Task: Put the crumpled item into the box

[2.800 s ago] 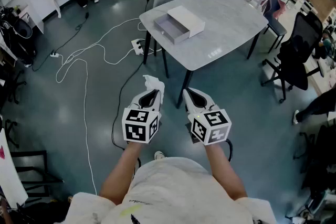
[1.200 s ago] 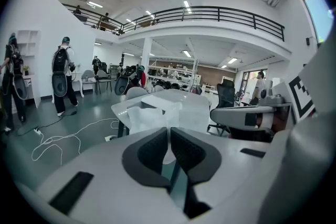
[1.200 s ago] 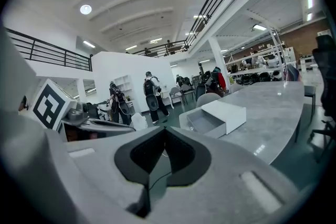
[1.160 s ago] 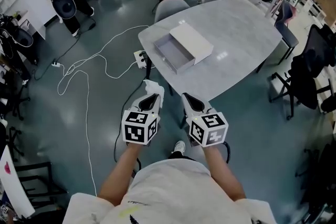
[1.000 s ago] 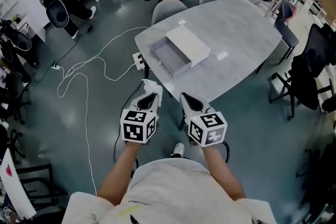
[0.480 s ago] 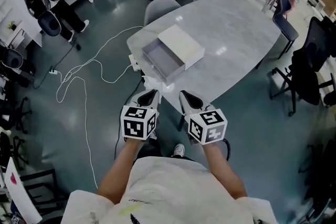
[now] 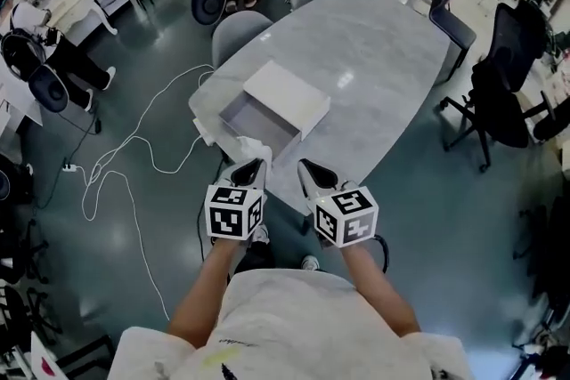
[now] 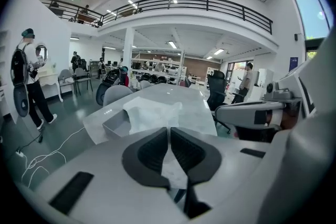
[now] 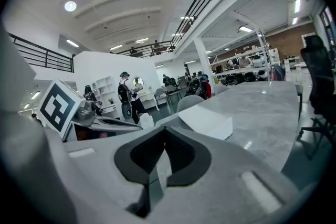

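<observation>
White crumpled paper [image 7: 253, 146] clamped in left gripper [image 7: 256, 165] by box [image 7: 272, 107]; right gripper [image 7: 305, 166] closed

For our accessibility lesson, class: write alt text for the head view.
Seen from above, a person's left claw grips crumpled white paper at the edge of a grey table, close to an open box. The right claw is shut and empty beside it.

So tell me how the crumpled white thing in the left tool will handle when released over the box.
Probably very light: the crumpled item stands above the left tool, pinched only low down. Its creases suggest it's soft and springy. Unlikely to roll inside the box.
</observation>
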